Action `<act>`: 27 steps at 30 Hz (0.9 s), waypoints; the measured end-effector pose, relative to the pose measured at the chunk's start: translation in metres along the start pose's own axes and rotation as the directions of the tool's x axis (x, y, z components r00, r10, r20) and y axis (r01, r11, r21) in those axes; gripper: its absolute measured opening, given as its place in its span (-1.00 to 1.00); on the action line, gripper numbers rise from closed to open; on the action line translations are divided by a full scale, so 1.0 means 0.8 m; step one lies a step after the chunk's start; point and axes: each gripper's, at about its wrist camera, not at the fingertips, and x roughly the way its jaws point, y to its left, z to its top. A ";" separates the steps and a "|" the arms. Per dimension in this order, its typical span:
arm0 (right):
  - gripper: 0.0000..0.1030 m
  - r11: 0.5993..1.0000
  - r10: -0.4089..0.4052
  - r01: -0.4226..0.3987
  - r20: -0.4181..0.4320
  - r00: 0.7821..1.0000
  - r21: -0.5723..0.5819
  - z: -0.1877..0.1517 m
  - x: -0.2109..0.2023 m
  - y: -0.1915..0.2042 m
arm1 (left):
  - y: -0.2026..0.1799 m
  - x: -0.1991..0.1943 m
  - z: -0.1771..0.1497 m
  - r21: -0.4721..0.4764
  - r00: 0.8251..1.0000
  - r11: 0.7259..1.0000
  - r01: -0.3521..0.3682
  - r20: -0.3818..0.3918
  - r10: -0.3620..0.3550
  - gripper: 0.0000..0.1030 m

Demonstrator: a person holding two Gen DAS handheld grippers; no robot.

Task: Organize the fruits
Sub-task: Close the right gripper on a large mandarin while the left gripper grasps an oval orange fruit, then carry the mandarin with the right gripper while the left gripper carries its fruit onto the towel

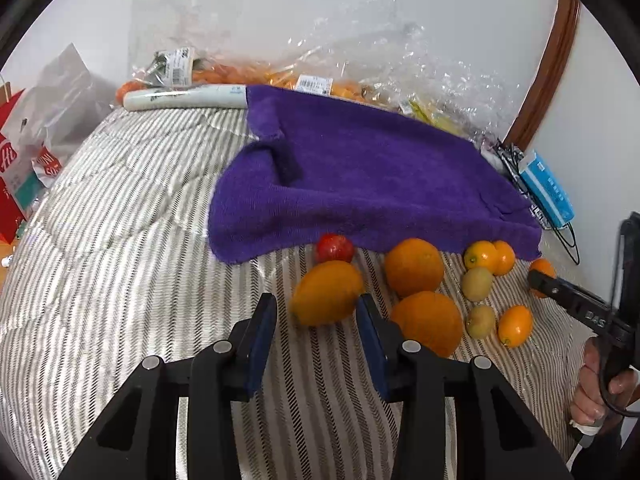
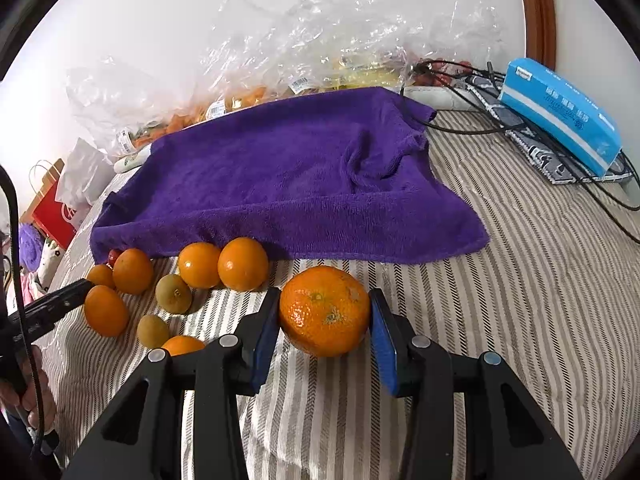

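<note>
Our right gripper [image 2: 325,312] has its fingers narrowed around a mandarin [image 2: 324,310] — both blue pads touch its sides, and it rests on the striped bedspread [image 2: 520,300]. Our left gripper [image 1: 317,304] stands part open; an orange fruit [image 1: 326,292] sits between the tips, against the right pad, the left one clear. More fruit [image 1: 414,266] lies at two o'clock. At twelve — a purple towel [image 1: 360,176], plastic bags [image 2: 320,32], white wall.

There are 7 orange fruits [image 2: 243,264], 2 greenish fruits [image 2: 173,294], 1 red fruit [image 2: 114,257] and 1 purple towel [image 2: 280,176].
</note>
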 end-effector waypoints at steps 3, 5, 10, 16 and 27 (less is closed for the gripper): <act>-0.17 1.000 -0.010 0.010 0.009 1.000 -0.013 -0.002 -0.011 0.002 | -0.004 0.012 0.005 -0.002 1.000 1.000 -0.007 -0.013 0.007 -0.23; -0.17 1.000 -0.010 0.010 0.011 1.000 -0.018 -0.004 -0.017 0.003 | -0.008 0.016 0.006 0.018 1.000 0.999 -0.031 -0.004 0.031 -0.23; -0.17 0.999 -0.013 0.014 0.011 1.000 -0.029 -0.007 -0.022 0.005 | -0.015 0.017 0.003 0.055 0.999 0.997 -0.045 0.001 0.045 -0.39; -0.17 0.999 -0.013 0.014 0.023 1.000 -0.048 -0.003 -0.027 0.012 | -0.010 0.005 0.003 0.026 0.999 0.999 -0.043 0.013 0.043 -0.39; -0.17 0.999 -0.008 0.012 0.080 0.997 -0.048 0.025 -0.055 0.016 | -0.013 -0.043 0.031 -0.027 0.998 0.999 -0.046 0.039 0.047 -0.39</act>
